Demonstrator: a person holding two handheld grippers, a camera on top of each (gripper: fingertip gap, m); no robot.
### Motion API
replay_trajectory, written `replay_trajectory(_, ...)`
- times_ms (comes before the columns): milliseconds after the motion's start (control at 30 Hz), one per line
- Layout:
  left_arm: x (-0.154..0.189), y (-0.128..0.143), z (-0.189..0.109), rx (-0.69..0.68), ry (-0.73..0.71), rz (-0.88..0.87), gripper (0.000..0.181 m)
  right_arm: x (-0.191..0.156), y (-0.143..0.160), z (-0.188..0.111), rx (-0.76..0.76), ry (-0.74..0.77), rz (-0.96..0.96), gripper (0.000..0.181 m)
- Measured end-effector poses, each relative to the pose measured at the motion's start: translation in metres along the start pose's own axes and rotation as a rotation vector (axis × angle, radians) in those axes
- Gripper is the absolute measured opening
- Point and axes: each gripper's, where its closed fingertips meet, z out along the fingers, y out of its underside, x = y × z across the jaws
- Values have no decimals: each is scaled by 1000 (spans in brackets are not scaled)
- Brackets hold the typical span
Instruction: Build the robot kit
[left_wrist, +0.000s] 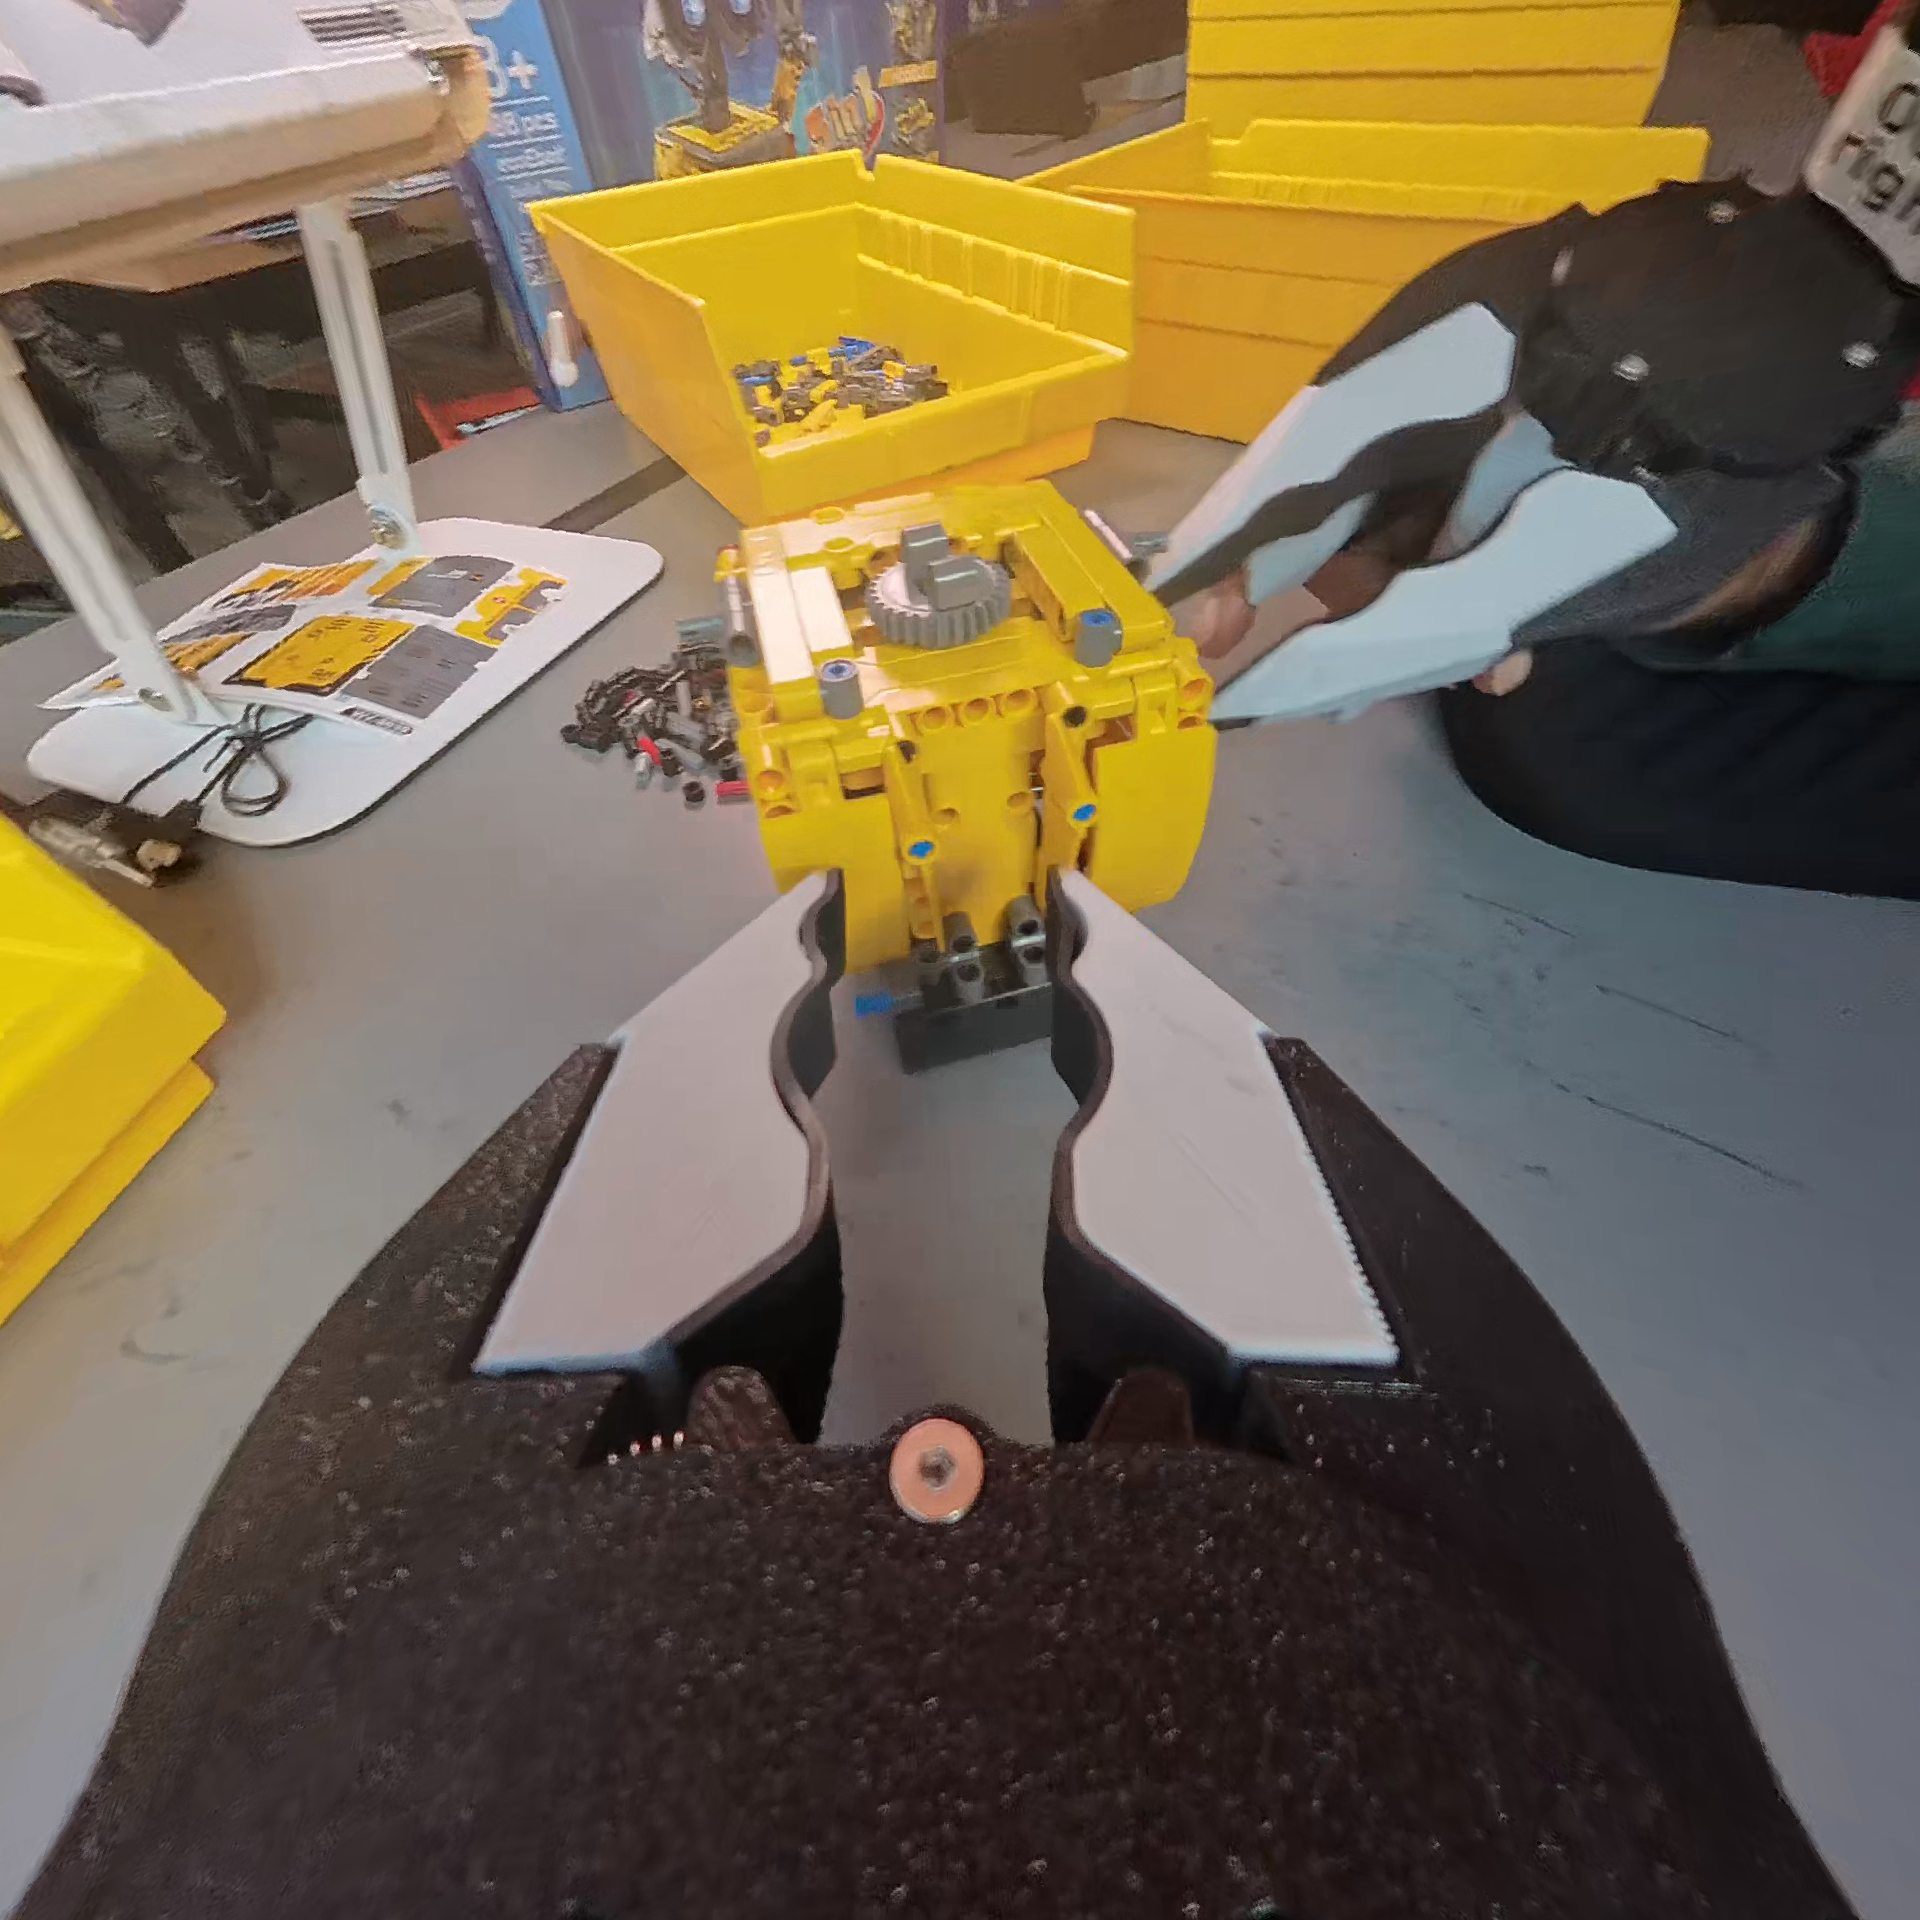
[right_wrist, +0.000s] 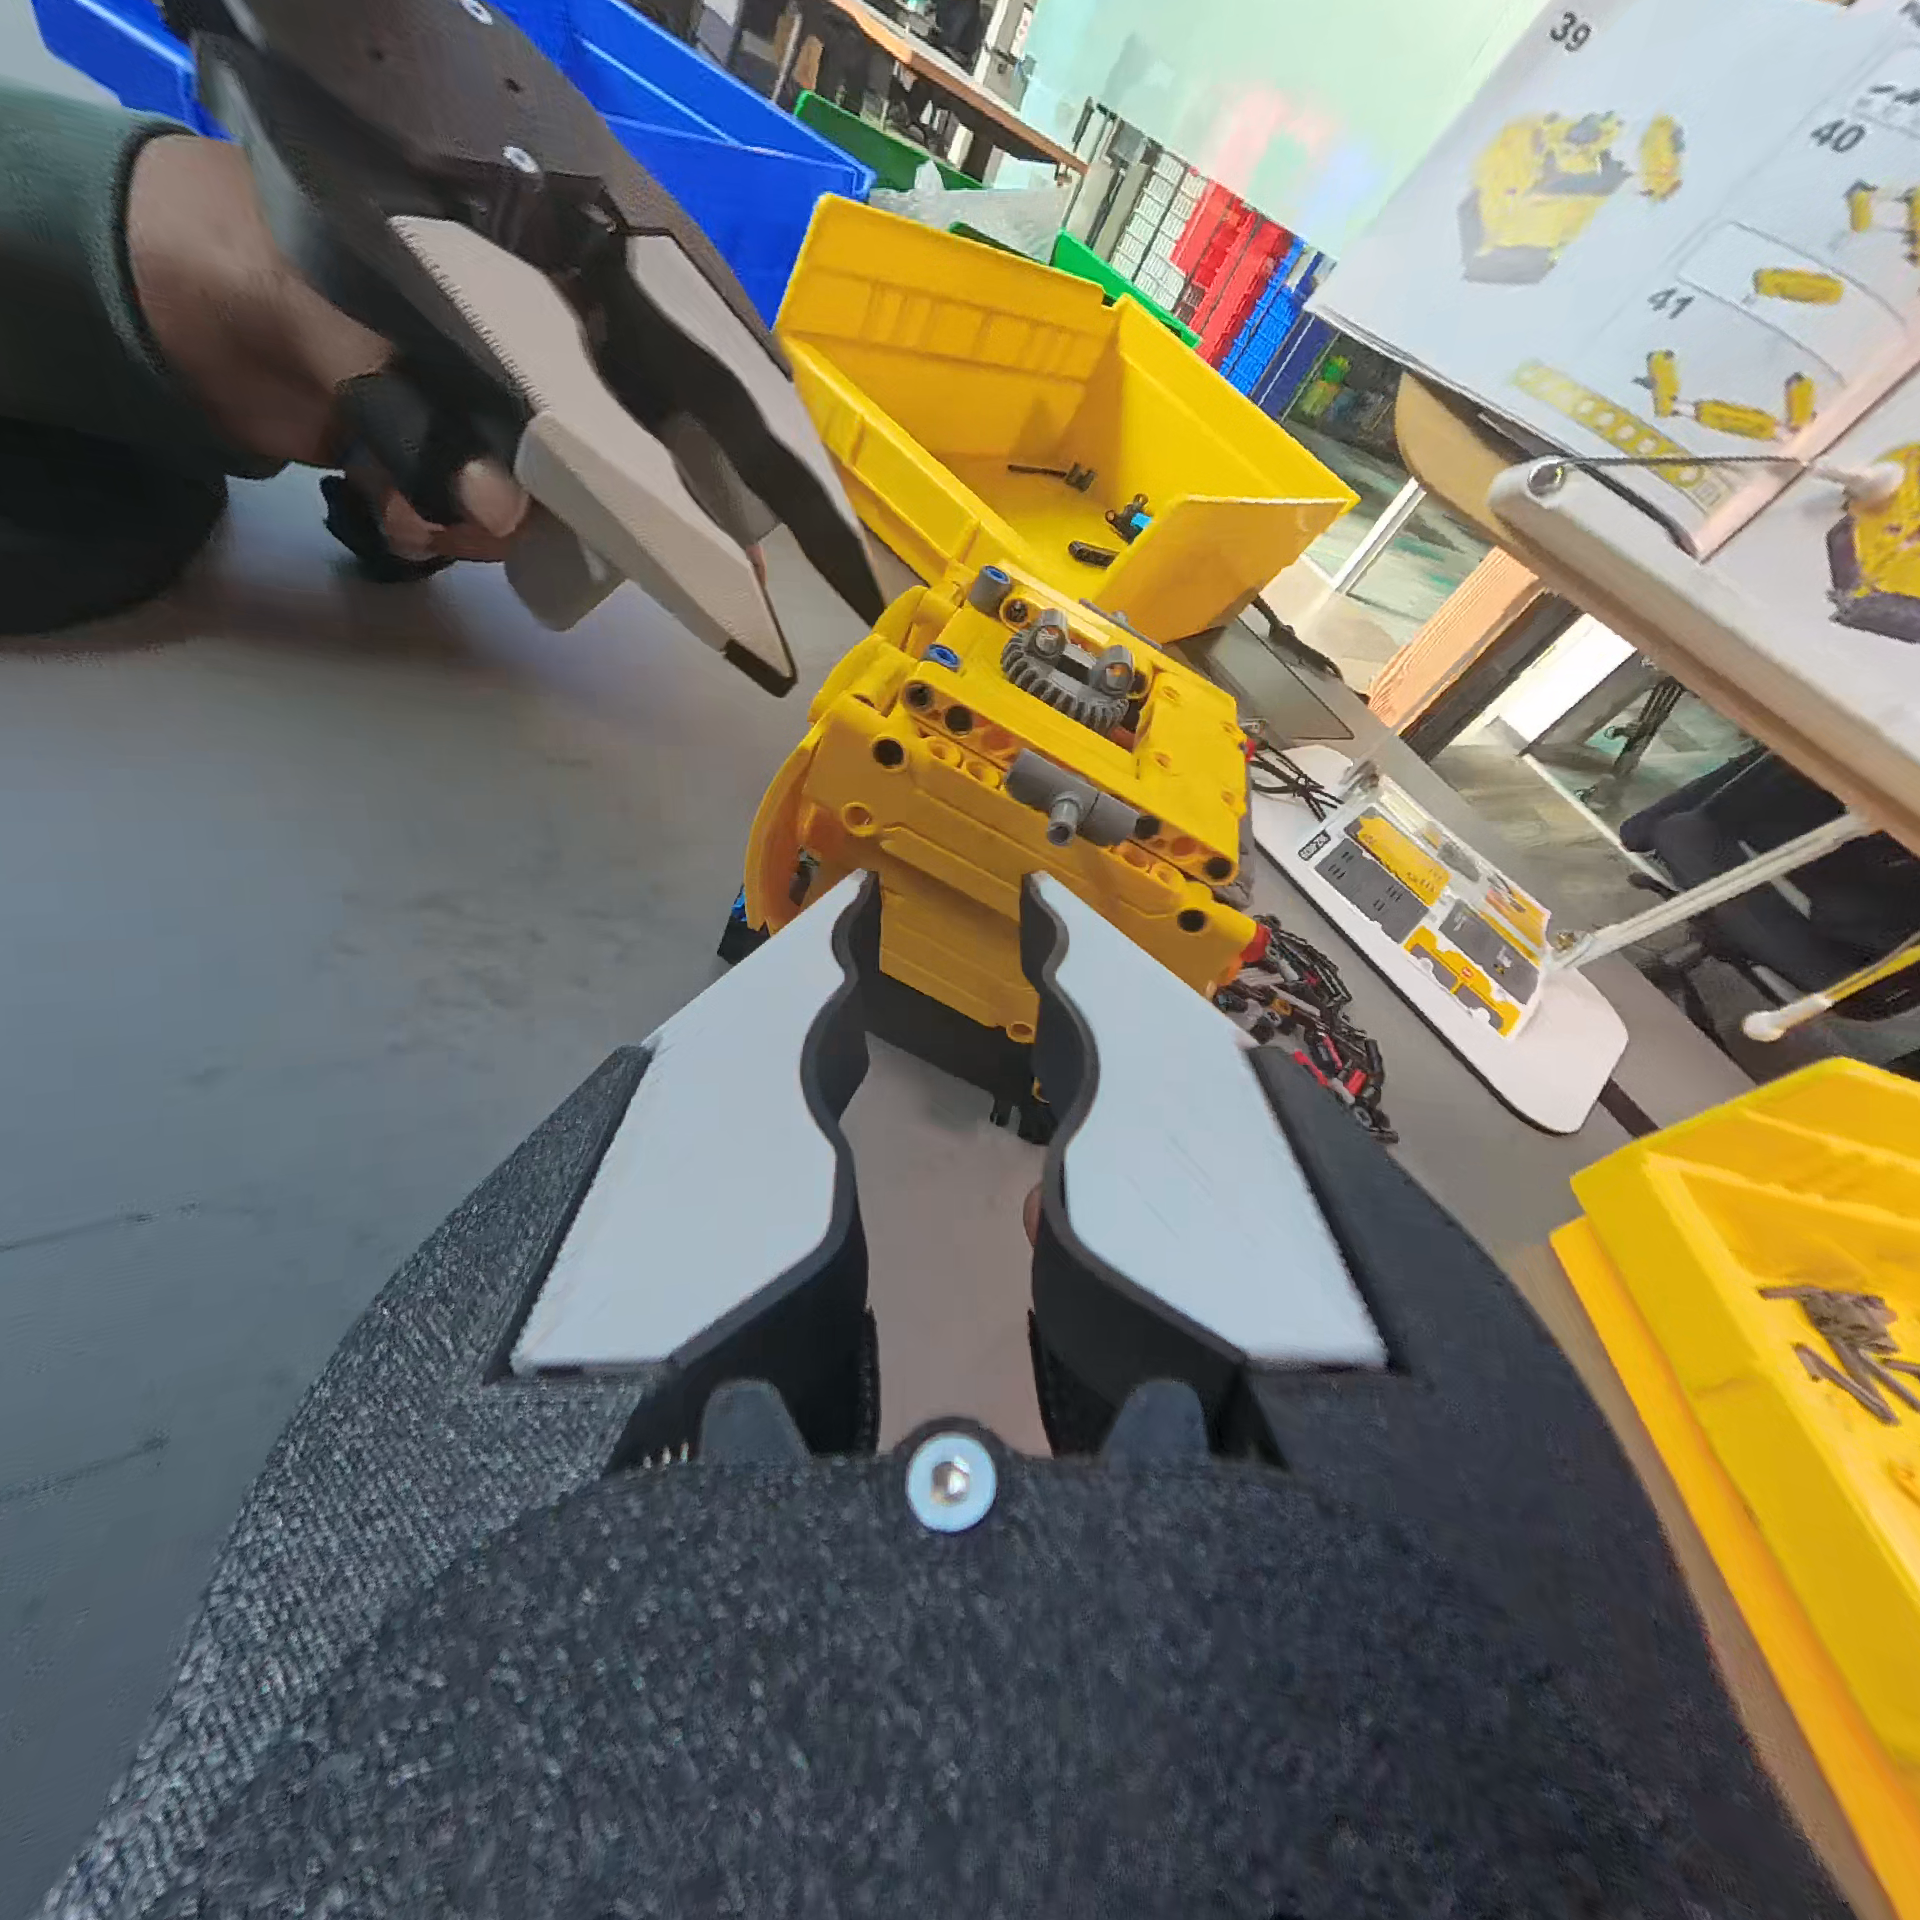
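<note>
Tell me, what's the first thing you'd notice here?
The yellow brick model in the middle of the grey table, with a grey gear on top. The left gripper and right gripper close in on it from two sides. Behind it sits a yellow bin holding small parts.

Bin: yellow bin (left_wrist: 914, 436) on grey table (left_wrist: 416, 987), small parts inside.
Loose parts: dark pile (left_wrist: 655, 717) near instruction sheet (left_wrist: 343, 644).
Background: blue bins (right_wrist: 707, 145).
</note>
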Motion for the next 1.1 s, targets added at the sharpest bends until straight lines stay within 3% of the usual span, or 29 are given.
replay_trajectory(33, 10, -1, 1, -1, 40, 31, 32, 2, 1, 0, 0, -8, 28, 28)
replay_trajectory(67, 18, 0, 3, -10, 57, 60, 38, 4, 2, 0, 0, -6, 52, 30)
replay_trajectory(200, 60, 12, 9, -76, 203, 209, 19, 31, 16, -1, -69, 69, 184, 41)
replay_trajectory(233, 60, 12, 11, -88, 172, 257, 17, 40, 20, -4, -77, 90, 211, 34)
replay_trajectory(333, 32, -11, 0, -6, -10, 294, 11, 60, 28, -16, -71, 150, 282, 37)
replay_trajectory(400, 13, -21, -10, 50, -45, 174, 20, 55, 21, -17, -25, 117, 287, 37)
replay_trajectory(500, -10, -16, -8, 30, -68, 16, 49, 29, 8, -11, 12, -8, 230, 37)
replay_trajectory(567, -11, -9, 2, 6, -21, -41, 53, 14, 11, -5, -21, -64, 184, 37)
replay_trajectory(633, 0, 0, 13, -48, 56, -59, 44, 13, 18, 0, -62, -54, 159, 38)
replay_trajectory(733, 8, 2, 18, -73, 42, 29, 19, 36, 28, 0, -99, 59, 220, 33)
replay_trajectory(833, 20, 2, 23, -83, 15, 94, 8, 54, 35, -5, -100, 116, 315, 32)
replay_trajectory(967, 29, 0, 30, -83, -7, 132, 5, 77, 30, -23, -53, 233, 361, 32)
replay_trajectory(1100, 31, 0, 33, -70, -10, 114, 5, 58, 5, -29, 38, 128, 433, 36)
